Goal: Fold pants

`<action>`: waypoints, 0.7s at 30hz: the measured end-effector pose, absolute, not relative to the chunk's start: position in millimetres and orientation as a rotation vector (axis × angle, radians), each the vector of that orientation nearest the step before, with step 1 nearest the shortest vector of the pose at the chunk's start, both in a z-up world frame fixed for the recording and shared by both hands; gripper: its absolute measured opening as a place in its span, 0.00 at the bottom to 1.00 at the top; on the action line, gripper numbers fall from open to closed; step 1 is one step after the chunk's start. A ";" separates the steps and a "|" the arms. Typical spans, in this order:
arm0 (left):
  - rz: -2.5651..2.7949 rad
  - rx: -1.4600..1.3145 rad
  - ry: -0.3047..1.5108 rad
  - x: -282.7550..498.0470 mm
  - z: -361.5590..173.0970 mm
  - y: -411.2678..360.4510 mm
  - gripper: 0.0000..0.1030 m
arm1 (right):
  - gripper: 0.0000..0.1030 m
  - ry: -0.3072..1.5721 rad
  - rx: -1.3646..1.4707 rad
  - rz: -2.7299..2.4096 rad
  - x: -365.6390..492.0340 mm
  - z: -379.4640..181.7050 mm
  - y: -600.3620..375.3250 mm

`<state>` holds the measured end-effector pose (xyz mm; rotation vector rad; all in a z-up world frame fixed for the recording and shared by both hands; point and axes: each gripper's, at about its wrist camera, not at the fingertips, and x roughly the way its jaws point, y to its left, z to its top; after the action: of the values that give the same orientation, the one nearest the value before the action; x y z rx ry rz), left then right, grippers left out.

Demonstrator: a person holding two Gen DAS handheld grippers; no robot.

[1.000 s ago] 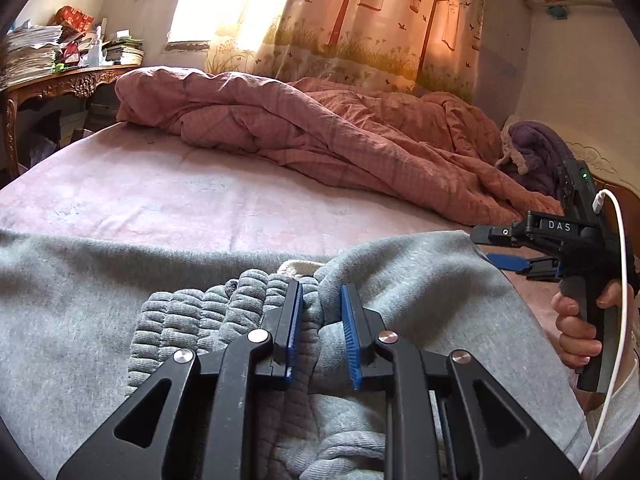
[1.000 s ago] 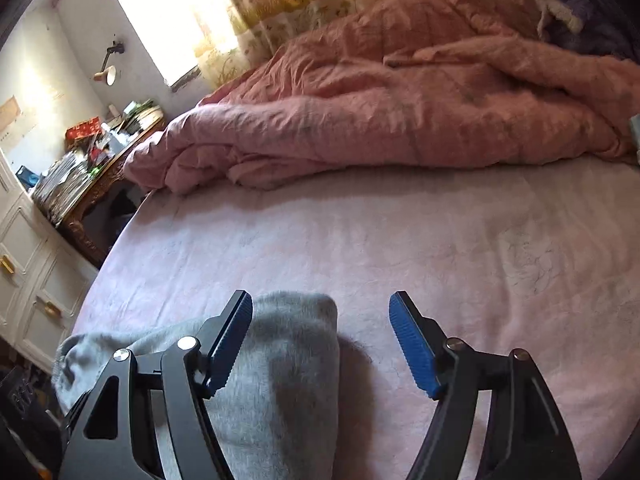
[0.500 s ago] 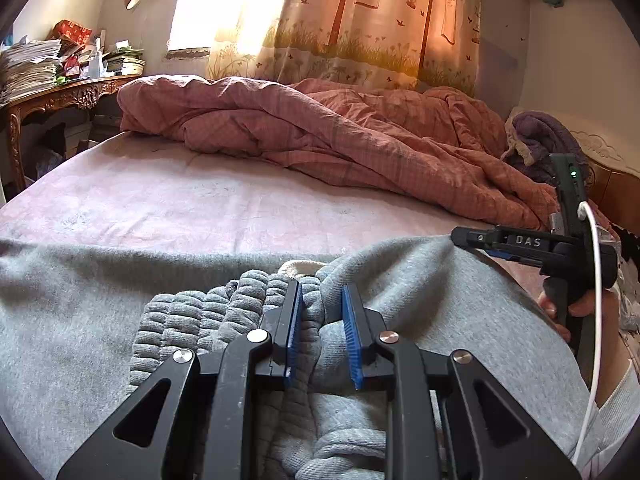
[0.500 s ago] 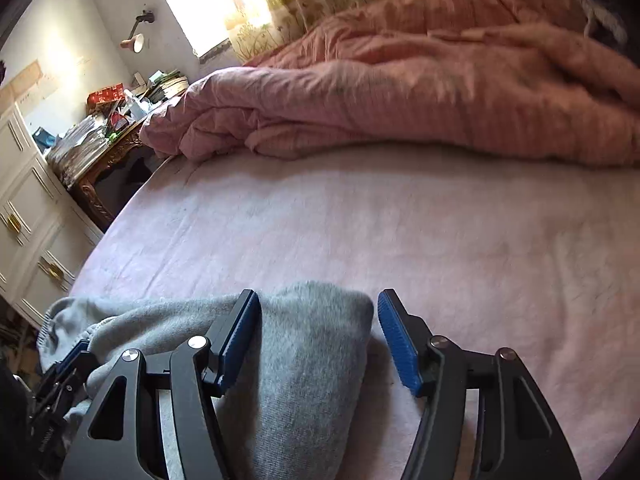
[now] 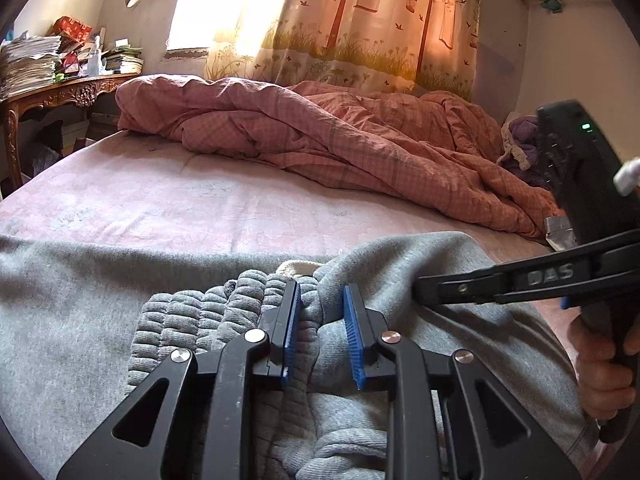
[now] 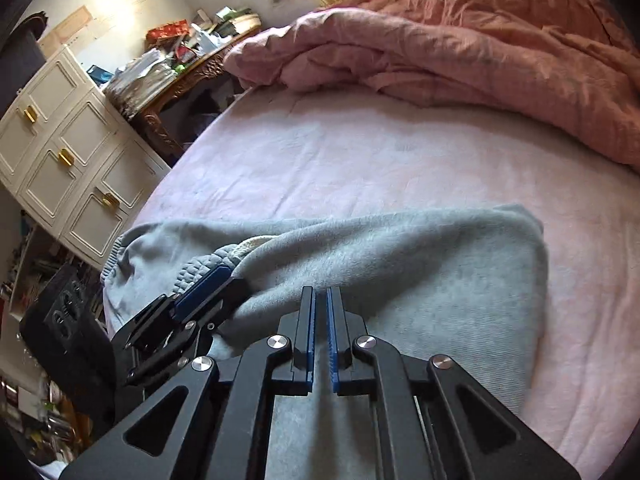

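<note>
On the pink-sheeted bed (image 6: 360, 160), we are finding the grey fleece sweatpants (image 6: 420, 264) lying across the near edge, partly folded over on themselves, with the ribbed elastic waistband (image 5: 208, 312) bunched up toward the left side.

We are observing the left gripper (image 5: 320, 320) clenching the gathered waistband: its blue-padded fingers (image 5: 291, 320) are pressing a thick fold of ribbed fabric between them, and the cloth is filling the gap. In the right wrist view the same gripper (image 6: 208, 288) is showing from the side, buried in the waistband beside a cream drawstring end (image 6: 252, 242).

We are recording the right gripper (image 6: 321, 320) sitting low over the smooth grey cloth, its fingers (image 6: 308, 332) drawn almost together with only a thin slit between the blue pads. We cannot tell whether any fabric is pinched in that slit. In the left wrist view the right gripper (image 5: 440, 294) is appearing edge-on above the pants, held by the person's right hand (image 5: 600, 368) on the black handle, where a green indicator light (image 5: 586, 126) is glowing.

We are noting a rumpled pink checked duvet (image 5: 340, 140) heaped along the far side of the bed, well apart from the pants. A carved wooden table (image 5: 68, 92) carrying stacked papers is standing at the left, a white panelled cabinet with gold handles (image 6: 68, 148) beside it, and a tree-printed curtain (image 5: 380, 24) is hanging behind.
</note>
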<state>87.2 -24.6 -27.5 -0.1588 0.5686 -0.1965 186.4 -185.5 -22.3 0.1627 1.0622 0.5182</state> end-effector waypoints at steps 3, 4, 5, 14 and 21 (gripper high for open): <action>-0.194 -0.148 0.570 86.8 -27.0 -25.7 0.21 | 0.00 1.068 0.193 0.393 203.9 -37.8 -191.7; -0.194 -0.146 0.569 86.4 -26.7 -25.9 0.21 | 0.00 1.042 0.223 0.367 209.0 -36.7 -199.2; -0.195 -0.147 0.568 86.4 -26.8 -25.5 0.21 | 0.00 1.008 0.266 0.340 212.9 -33.6 -208.7; -0.196 -0.156 0.562 86.1 -26.7 -23.6 0.21 | 0.00 0.934 0.329 0.321 206.5 -5.4 -229.1; -0.230 -0.177 0.552 84.0 -26.1 -20.1 0.28 | 0.00 0.864 0.186 0.334 124.9 11.3 -227.9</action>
<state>84.0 -20.1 -26.1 -0.1771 0.5522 -0.2300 124.9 -227.9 11.3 0.1862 0.8641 0.3335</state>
